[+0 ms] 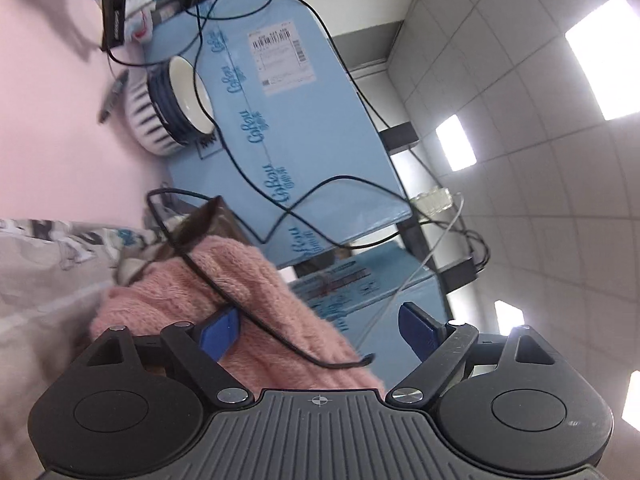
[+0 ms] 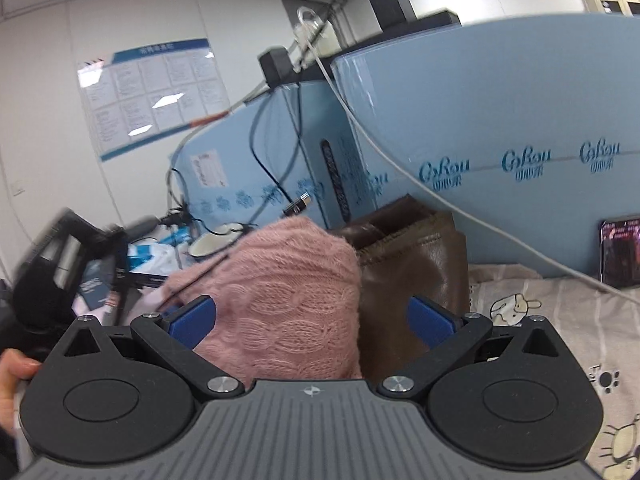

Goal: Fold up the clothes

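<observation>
Both grippers stand wide open around the pink sweater (image 2: pixel 280 300), and I see neither one pressing on it. My left gripper (image 1: pixel 320 330) is rolled hard over, its blue pads (image 1: pixel 219 330) spread apart, the sweater bulging up between them without being pinched. My right gripper (image 2: pixel 312 322) points slightly downward, its blue pads (image 2: pixel 192 320) likewise apart, with the garment filling most of the gap.

Fuzzy and cable-knit, the sweater sits bunched in a rounded heap, its braided stitch pattern plain in the right wrist view. A thin black cable (image 1: pixel 256 316) trails across it.

Just beside the sweater, touching its far edge, lies a folded brown leather garment (image 2: pixel 416 256). Under both spreads a grey sheet with cartoon animals (image 2: pixel 560 308). Behind the sweater rise light blue cartons (image 2: pixel 500 128) printed with a repeated logo. Beyond the sweater, a white bowl (image 1: pixel 192 96) stands beside those cartons among tangled wires.
</observation>
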The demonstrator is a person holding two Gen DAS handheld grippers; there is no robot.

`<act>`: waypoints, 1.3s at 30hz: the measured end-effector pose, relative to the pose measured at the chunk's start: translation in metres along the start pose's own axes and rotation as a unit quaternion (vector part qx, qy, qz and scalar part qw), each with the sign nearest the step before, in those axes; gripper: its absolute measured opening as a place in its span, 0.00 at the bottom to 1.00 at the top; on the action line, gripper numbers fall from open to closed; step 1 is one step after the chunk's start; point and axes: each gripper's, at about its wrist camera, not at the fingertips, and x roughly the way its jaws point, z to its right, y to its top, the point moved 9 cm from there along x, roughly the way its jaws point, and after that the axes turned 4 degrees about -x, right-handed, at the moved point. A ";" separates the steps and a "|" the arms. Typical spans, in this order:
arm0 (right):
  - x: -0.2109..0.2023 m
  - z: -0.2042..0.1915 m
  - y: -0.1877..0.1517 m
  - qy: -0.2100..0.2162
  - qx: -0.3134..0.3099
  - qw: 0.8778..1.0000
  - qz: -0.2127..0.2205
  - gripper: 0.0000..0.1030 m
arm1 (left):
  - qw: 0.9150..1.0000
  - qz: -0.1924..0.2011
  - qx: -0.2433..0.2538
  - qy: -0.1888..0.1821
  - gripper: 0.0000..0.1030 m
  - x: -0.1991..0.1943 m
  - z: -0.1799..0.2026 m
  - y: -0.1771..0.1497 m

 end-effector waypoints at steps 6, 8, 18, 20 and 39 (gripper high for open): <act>0.036 -0.001 -0.010 -0.002 0.029 0.999 -0.016 1.00 | 0.998 0.003 0.049 -0.039 0.15 0.011 0.018 0.013; 0.042 -0.003 -0.012 0.000 0.029 0.999 -0.017 1.00 | 0.996 0.022 0.068 -0.057 0.15 0.007 0.022 0.027; 0.054 -0.002 -0.012 0.002 0.037 0.999 -0.021 1.00 | 0.969 0.149 -0.043 0.190 0.35 -0.044 -0.074 0.166; 0.056 -0.001 -0.012 0.007 0.042 0.999 -0.025 1.00 | 0.956 0.085 -0.083 0.269 0.76 -0.052 -0.101 0.164; 0.034 -0.026 -0.001 0.052 0.083 0.995 -0.003 0.39 | 0.939 -0.055 0.306 0.146 0.94 -0.051 -0.018 -0.004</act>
